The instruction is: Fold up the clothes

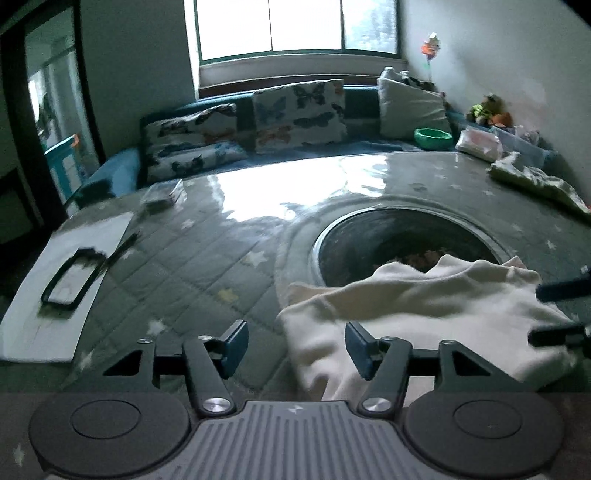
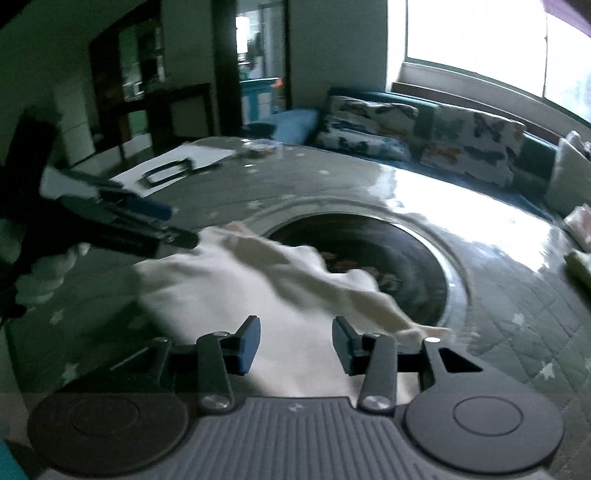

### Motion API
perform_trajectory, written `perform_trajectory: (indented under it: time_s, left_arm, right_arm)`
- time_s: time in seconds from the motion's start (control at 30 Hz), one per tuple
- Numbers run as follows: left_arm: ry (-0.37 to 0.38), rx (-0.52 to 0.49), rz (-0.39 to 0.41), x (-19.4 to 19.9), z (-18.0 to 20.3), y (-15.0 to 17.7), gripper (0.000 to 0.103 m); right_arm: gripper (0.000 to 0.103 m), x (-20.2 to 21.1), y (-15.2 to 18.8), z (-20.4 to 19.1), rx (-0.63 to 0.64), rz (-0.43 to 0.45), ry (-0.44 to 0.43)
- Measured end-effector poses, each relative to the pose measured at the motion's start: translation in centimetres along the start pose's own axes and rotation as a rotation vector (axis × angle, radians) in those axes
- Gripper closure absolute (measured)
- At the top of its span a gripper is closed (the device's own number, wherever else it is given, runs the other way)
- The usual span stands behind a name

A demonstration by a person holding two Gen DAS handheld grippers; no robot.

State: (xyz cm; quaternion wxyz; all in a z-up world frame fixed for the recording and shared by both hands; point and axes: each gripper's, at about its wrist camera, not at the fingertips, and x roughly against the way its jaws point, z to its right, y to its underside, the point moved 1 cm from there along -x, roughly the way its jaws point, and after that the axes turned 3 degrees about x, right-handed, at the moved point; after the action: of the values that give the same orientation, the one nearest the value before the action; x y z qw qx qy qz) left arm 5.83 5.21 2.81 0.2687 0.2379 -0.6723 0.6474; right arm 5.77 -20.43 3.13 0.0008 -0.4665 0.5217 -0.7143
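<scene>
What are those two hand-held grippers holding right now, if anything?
Nothing. The left hand-held gripper and the right hand-held gripper both stand open above the cream garment, with no cloth between the fingers.

A bright window (image 1: 295, 26) is set in the far wall at 12 o'clock, and its light is reflected as glare on the glossy worktop (image 1: 240, 184), which is covered by a grey quilted star-print cloth with a round dark opening (image 1: 402, 240). Beneath the window a teal sofa (image 1: 122, 173) is lined with butterfly-print cushions (image 1: 299, 114). At 9 o'clock a dark-framed doorway (image 1: 48, 122) is seen. A white wall (image 1: 498, 55) stands at 2 o'clock.
</scene>
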Motion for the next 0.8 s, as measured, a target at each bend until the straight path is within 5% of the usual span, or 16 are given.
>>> perform_trajectory:
  time_s: [0.47, 0.8]
  left_arm:
    - [-0.053, 0.029, -0.042, 2.2, -0.3, 2.6, 0.008]
    - [-0.063, 0.072, -0.077, 3.1, -0.6, 4.1, 0.002]
  right_arm:
    - [0.050, -0.5, 0.9, -7.0, 0.104, -0.042, -0.082]
    - [0.042, -0.6, 2.6, -9.6, 0.103, -0.082, -0.113]
